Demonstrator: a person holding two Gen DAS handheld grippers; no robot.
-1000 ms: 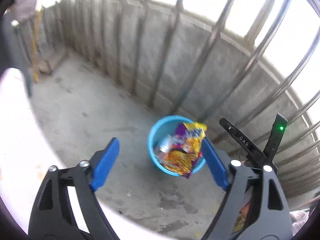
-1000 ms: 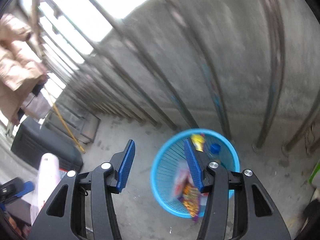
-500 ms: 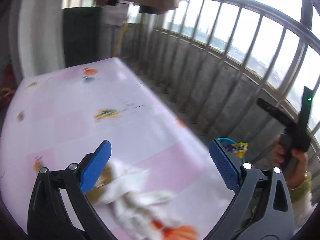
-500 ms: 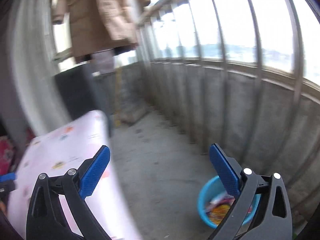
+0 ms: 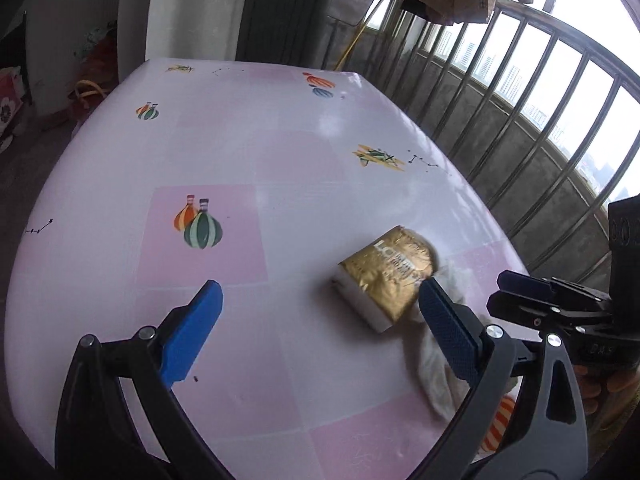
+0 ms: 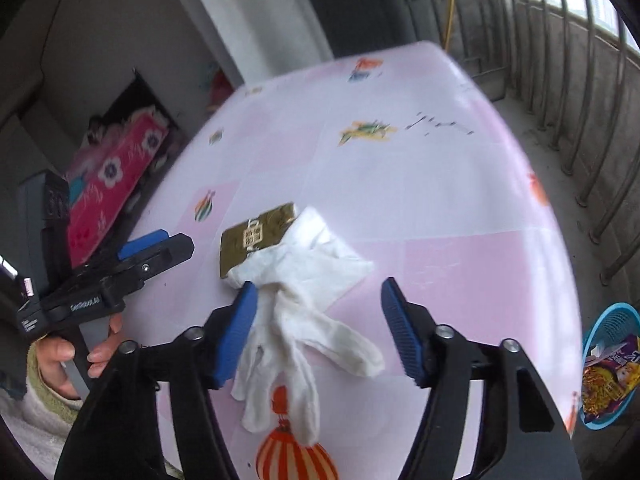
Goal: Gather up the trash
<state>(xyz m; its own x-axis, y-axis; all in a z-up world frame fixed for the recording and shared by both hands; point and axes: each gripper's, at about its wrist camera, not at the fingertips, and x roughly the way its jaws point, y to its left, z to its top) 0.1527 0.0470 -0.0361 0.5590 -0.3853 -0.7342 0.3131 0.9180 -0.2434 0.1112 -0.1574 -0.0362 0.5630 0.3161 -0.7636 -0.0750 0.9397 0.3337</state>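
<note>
Now you're over the tabletop (image 5: 280, 152) with both tools, and the pickings are right in front of you. Your right gripper (image 6: 316, 330) hovers over the white glove (image 6: 304, 304), its jaws closing but not yet pressing on anything; the glove's wrist end lies between them, just ahead of the tips, with its fingers trailing back under the tool. Its long axis runs roughly along your line of reach, from the gold packet (image 6: 256, 236) at the far end toward you, so the jaws straddle it across its width. That looks a fair line for a pinch.

Your left gripper (image 5: 320, 328) is spread wide and holds nothing. The gold packet (image 5: 388, 276) sits ahead and to its right, close against the right-hand pad, and lies slantwise to the jaws rather than square between them. You'd likely need to slide right to centre it.

So, by my reading, the right hand is nearer the glove and the left nearer the packet. The blue basket (image 6: 612, 364) waits on the floor beyond the tabletop's right edge, already holding wrappers.
</note>
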